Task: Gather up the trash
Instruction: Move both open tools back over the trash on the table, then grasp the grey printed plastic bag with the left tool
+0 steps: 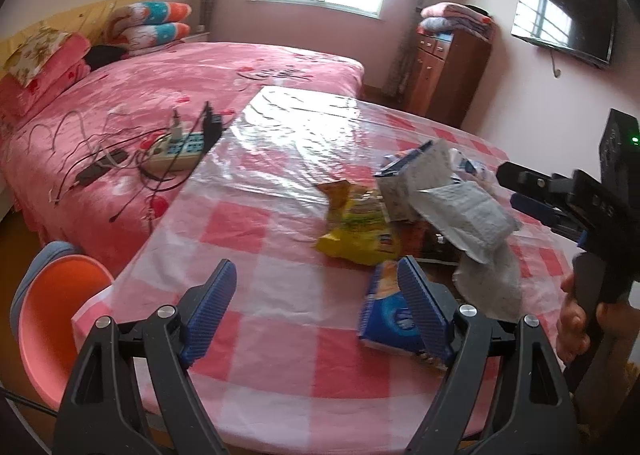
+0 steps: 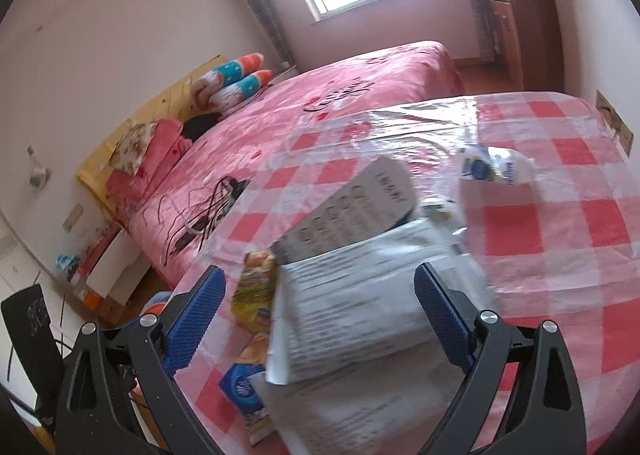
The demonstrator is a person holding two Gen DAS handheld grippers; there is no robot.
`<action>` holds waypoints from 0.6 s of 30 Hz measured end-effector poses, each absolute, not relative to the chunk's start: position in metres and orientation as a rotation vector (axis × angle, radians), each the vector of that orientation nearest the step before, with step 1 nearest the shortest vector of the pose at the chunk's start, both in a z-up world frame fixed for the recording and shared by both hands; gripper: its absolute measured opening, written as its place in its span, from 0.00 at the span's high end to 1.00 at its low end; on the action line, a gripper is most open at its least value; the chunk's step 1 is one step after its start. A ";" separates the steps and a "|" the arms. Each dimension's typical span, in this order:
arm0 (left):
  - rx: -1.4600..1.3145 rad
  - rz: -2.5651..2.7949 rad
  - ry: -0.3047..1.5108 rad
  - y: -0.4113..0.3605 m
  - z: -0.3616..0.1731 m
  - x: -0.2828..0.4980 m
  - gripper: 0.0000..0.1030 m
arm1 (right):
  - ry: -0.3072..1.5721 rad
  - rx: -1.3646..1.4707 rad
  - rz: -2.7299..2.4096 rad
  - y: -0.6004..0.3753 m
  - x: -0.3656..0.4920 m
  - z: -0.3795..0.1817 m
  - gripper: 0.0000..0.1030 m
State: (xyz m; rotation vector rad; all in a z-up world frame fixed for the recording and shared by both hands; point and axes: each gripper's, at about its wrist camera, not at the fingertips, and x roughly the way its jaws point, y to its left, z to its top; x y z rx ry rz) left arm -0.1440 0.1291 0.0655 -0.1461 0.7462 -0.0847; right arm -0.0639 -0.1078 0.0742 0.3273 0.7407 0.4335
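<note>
A heap of trash lies on the pink checked table (image 1: 280, 295). It holds a yellow snack bag (image 1: 356, 223), a blue wrapper (image 1: 390, 319), a grey box (image 1: 400, 191) and crumpled grey-white mailer bags (image 1: 464, 211). My left gripper (image 1: 316, 267) stands open over the cloth, and its right finger is just beside the blue wrapper. My right gripper (image 2: 320, 273) is open above a mailer bag (image 2: 352, 315), with its pads clear of the bag. The grey box (image 2: 356, 207), yellow bag (image 2: 256, 291) and blue wrapper (image 2: 240, 383) lie around it. A white-and-blue wrapper (image 2: 496, 167) lies farther back.
A bed with a pink cover (image 1: 200, 75) runs along the table's left side, carrying a power strip with cables (image 1: 176, 147). An orange chair (image 1: 52, 315) stands at the near left corner. A wooden cabinet (image 1: 444, 71) and a wall TV (image 1: 568, 15) are behind. A hand (image 1: 576, 315) holds the right gripper (image 1: 508, 187).
</note>
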 end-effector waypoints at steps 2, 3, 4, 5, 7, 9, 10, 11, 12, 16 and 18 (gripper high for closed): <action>-0.138 -0.110 0.745 0.121 0.068 -0.143 0.19 | 0.742 0.349 0.413 -0.120 -0.061 0.072 0.09; -0.130 -0.126 0.743 0.116 0.070 -0.142 0.19 | 0.741 0.365 0.404 -0.128 -0.059 0.071 0.09; -0.119 -0.144 0.742 0.110 0.071 -0.141 0.19 | 0.741 0.372 0.399 -0.131 -0.058 0.071 0.09; -0.110 -0.157 0.741 0.105 0.073 -0.140 0.19 | 0.739 0.384 0.389 -0.138 -0.058 0.071 0.09; -0.081 -0.199 0.740 0.092 0.078 -0.137 0.19 | 0.735 0.403 0.374 -0.149 -0.056 0.070 0.09; -0.064 -0.261 0.747 0.080 0.084 -0.131 0.19 | 0.733 0.427 0.355 -0.161 -0.054 0.070 0.09; -0.053 -0.295 0.755 0.073 0.087 -0.128 0.19 | 0.734 0.435 0.348 -0.164 -0.054 0.070 0.09; -0.023 -0.333 0.767 0.063 0.089 -0.124 0.19 | 0.736 0.447 0.340 -0.170 -0.053 0.069 0.09; 0.004 -0.353 0.777 0.057 0.089 -0.120 0.19 | 0.737 0.456 0.334 -0.174 -0.053 0.069 0.09; 0.190 -0.431 0.809 0.017 0.091 -0.106 0.19 | 0.739 0.496 0.317 -0.192 -0.052 0.067 0.09; 0.262 -0.483 0.811 0.000 0.092 -0.098 0.19 | 0.739 0.510 0.315 -0.199 -0.052 0.066 0.09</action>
